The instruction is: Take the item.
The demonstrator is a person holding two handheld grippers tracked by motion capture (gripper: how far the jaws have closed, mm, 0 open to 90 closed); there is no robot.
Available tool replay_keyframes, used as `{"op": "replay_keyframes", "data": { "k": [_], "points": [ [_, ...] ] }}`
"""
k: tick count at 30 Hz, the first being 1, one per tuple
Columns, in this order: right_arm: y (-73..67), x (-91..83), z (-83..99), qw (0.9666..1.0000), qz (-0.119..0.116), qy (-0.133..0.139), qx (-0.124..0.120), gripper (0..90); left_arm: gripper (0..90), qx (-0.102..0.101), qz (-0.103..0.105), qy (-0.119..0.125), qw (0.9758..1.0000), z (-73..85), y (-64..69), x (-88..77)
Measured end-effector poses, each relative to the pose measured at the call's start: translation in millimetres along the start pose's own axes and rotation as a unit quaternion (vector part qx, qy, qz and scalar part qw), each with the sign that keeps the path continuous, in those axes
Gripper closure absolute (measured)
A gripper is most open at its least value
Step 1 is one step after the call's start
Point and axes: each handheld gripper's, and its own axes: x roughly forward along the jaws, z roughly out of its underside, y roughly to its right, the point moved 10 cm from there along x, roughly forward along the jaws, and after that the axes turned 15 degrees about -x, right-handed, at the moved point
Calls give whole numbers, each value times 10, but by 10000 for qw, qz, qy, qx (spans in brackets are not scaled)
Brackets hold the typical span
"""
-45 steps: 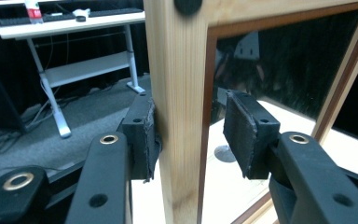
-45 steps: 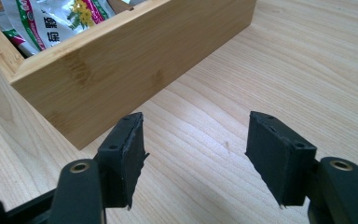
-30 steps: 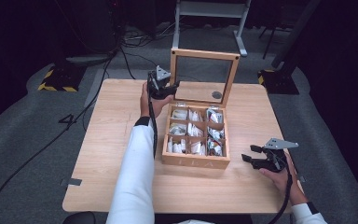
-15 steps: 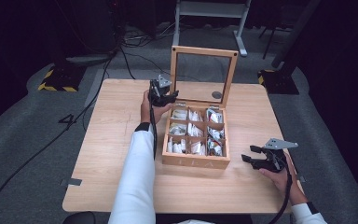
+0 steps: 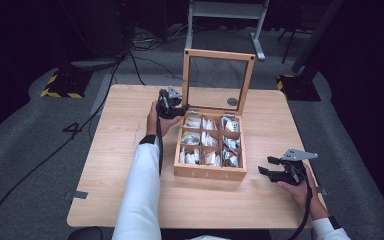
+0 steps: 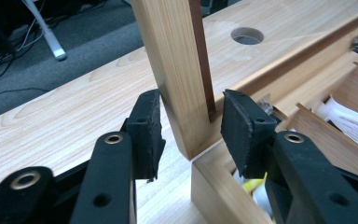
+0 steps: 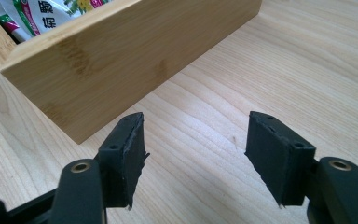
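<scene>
A wooden tea box [image 5: 210, 150] is seen in the middle of the table [image 5: 110, 165], its glazed lid [image 5: 218, 80] raised upright at the far edge. The left gripper [image 5: 172, 106] is held at the box's far left corner, just by the lid's hinge; the left forearm, in a white sleeve [image 5: 140, 195], is stretched forward along the box's left side. In the left gripper view the lid's left post [image 6: 179, 79] is seen between the two pads [image 6: 147, 128], the left pad at the post's face and the right pad with a slight gap; whether the post is pinched cannot be told from the frames, though the jaws are as closed as they get. The right gripper [image 5: 272, 167] is rested low on the table, just right of the box's near right corner, pointed at the box. Its jaws are spread, with nothing between them but bare table. Packets [image 5: 207, 140] are held in the box's compartments.
</scene>
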Motion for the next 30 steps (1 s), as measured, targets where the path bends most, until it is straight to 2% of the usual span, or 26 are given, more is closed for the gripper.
{"op": "replay_keyframes", "data": {
  "k": [2,3,4,5,7,10,14,17,21,23,27,30],
  "points": [
    [1,-4,-3,10000,7,2,1,375,563,63,-33,-4,10000,-2,-15,-38],
    [1,-17,-24,10000,19,56,5,374,540,171,-82,-32,9998,-7,-44,-129],
    [1,-25,-41,9999,26,98,8,373,519,192,-116,-51,9997,-6,-58,-182],
    [3,-37,-60,9999,39,143,19,372,500,192,-116,-51,9997,-6,-58,-182],
    [-6,-58,-111,9997,25,258,35,371,473,268,-101,-74,9996,11,-88,-343],
    [-33,-78,-179,9995,27,315,-36,372,441,375,-116,-95,9992,57,-96,-441],
    [-66,-82,-238,9994,25,332,-105,370,405,505,-92,-195,9985,195,-117,-612],
    [-109,-94,-326,9990,7,397,-193,370,364,625,-182,-230,9976,340,-166,-765],
    [-145,-104,-412,9986,-22,461,-253,371,331,670,-232,-322,9970,449,-213,-860],
    [-162,-111,-456,9984,-20,480,-308,371,317,726,-239,-373,9964,562,-231,-947],
    [-199,-116,-523,9979,-64,512,-395,373,314,832,-285,-449,9951,686,-245,-1032],
    [-265,-113,-613,9969,-144,554,-543,378,333,917,-219,-404,9947,853,-213,-1144]
  ]
}}
